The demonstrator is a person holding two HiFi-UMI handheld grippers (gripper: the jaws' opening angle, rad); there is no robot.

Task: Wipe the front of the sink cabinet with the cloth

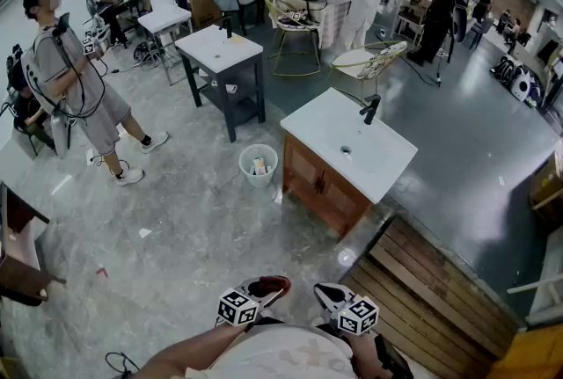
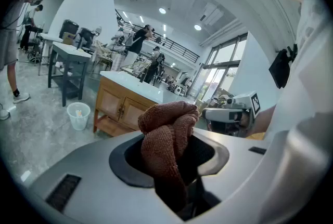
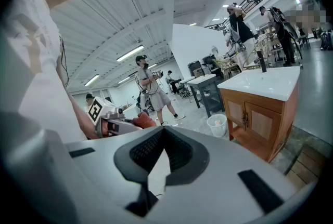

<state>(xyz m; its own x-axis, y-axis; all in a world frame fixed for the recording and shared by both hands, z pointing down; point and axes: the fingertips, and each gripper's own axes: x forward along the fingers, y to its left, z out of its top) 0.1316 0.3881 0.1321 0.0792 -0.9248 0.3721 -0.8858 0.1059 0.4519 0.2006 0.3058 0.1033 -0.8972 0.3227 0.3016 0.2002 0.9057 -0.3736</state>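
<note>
My left gripper (image 1: pixel 257 295) clamped on bunched brown cloth (image 2: pixel 167 137) | my right gripper (image 3: pixel 162 132) closed, empty | sink cabinet (image 1: pixel 318 185) well ahead of me | risk: bunched wad wipes unevenly, jaws scrape the wood.

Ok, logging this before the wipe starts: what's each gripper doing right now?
Left gripper: closed on the brown cloth.
Right gripper: closed, nothing between its jaws.
</note>
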